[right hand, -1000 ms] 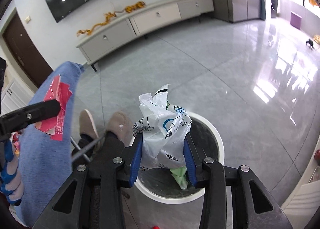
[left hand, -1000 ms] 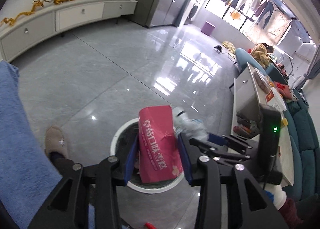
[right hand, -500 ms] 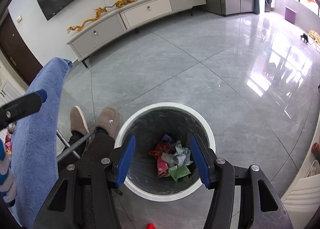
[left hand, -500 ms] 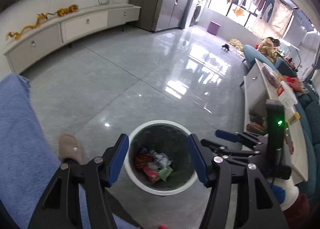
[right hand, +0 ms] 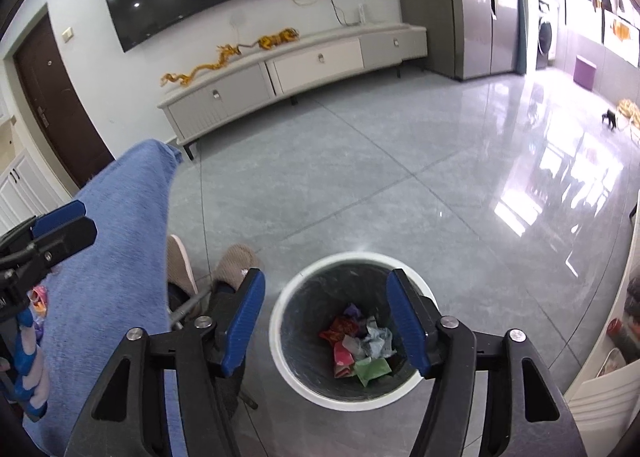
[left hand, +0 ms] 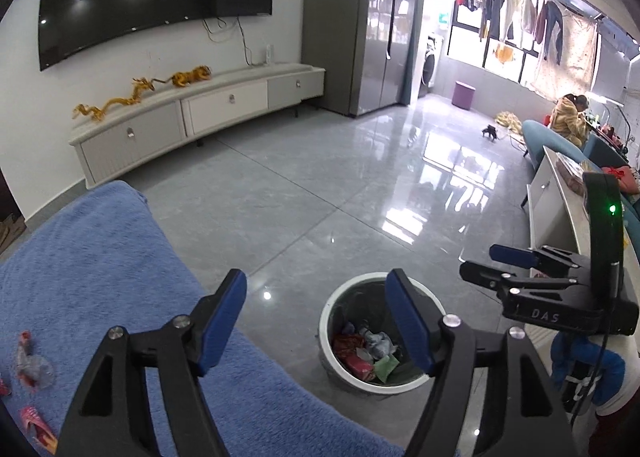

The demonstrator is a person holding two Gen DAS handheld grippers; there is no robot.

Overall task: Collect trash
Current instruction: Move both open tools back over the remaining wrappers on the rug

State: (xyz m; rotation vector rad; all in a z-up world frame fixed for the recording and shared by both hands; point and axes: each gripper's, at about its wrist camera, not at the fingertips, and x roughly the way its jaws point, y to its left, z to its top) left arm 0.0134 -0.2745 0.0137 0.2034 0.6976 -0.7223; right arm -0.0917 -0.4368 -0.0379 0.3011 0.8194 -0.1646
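A white-rimmed round trash bin (left hand: 332, 305) (right hand: 280, 317) stands on the grey floor, holding crumpled wrappers (left hand: 366, 353) (right hand: 358, 345). My left gripper (left hand: 316, 317) is open and empty, above the blue cloth's edge, left of the bin. My right gripper (right hand: 325, 321) is open and empty, high above the bin; it also shows in the left wrist view (left hand: 516, 257). Small red and clear wrappers (left hand: 30, 365) lie on the blue cloth (left hand: 92, 277) at far left. A pink wrapper (right hand: 38, 297) lies on the cloth below the left gripper (right hand: 60, 225).
The person's slippered feet (right hand: 236, 261) are beside the bin. A long TV cabinet (left hand: 192, 113) runs along the far wall. A white low table (left hand: 560, 193) with clutter stands at the right, a sofa behind it.
Both grippers opened and dropped the red packet and the white plastic bag into the bin. Both have since lifted and tilted up; the left has swung left over the blue cloth.
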